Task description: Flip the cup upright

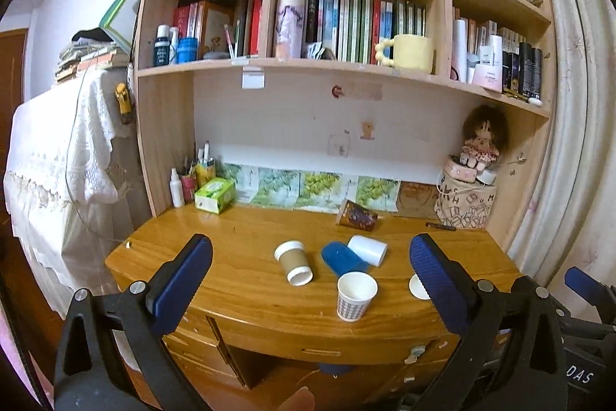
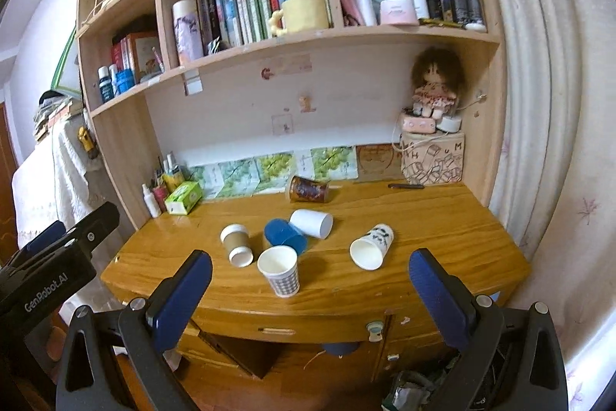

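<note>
Several cups are on the wooden desk (image 1: 250,295) (image 2: 442,249). A checked paper cup (image 1: 356,296) (image 2: 280,275) stands upright near the front edge. A brown sleeved cup (image 1: 293,262) (image 2: 236,244), a blue cup (image 1: 343,258) (image 2: 285,235), a white cup (image 1: 367,249) (image 2: 312,223), a dark patterned cup (image 1: 357,216) (image 2: 307,189) and a white printed cup (image 2: 371,246) (image 1: 417,286) lie on their sides. My left gripper (image 1: 310,276) and right gripper (image 2: 310,280) are open and empty, held before the desk's front edge.
A green tissue box (image 1: 215,195) (image 2: 184,197) and a pen holder stand at the back left. A lettered box with a doll (image 1: 466,203) (image 2: 432,156) stands at the back right. A pen (image 2: 406,186) lies near it. Bookshelves hang above; a curtain hangs at the right.
</note>
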`<state>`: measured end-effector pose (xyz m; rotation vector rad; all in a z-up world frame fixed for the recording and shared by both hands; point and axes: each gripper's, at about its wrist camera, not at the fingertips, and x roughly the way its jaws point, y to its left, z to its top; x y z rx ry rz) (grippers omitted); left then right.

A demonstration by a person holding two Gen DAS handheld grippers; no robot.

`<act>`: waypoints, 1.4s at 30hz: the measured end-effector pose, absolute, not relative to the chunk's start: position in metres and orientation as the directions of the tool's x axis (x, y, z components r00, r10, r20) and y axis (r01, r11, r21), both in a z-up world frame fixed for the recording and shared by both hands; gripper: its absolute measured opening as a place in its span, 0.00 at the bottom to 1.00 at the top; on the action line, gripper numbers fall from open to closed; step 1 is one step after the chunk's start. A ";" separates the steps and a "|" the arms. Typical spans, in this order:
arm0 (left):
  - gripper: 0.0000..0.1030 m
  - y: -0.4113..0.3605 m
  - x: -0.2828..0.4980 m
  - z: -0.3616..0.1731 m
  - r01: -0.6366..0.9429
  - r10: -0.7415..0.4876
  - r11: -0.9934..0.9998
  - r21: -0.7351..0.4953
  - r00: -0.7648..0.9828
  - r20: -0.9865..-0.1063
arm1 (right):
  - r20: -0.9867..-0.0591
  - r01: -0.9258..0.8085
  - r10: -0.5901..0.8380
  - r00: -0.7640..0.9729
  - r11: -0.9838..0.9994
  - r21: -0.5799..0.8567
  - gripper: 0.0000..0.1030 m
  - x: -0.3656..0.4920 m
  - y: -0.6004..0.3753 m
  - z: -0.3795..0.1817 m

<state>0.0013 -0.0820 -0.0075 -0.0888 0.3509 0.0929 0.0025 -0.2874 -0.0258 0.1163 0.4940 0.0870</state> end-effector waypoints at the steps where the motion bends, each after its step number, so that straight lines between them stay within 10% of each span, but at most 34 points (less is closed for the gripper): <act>1: 1.00 -0.083 0.001 -0.007 -0.104 0.074 0.992 -0.068 0.936 -0.345 | -0.459 -0.052 0.107 0.882 0.990 0.131 1.00 0.002 -0.288 -0.025; 42: 1.00 -0.103 0.001 -0.013 -0.070 0.049 0.997 -0.044 0.931 -0.362 | -0.497 -0.065 0.139 0.857 0.984 0.163 1.00 0.006 -0.297 -0.035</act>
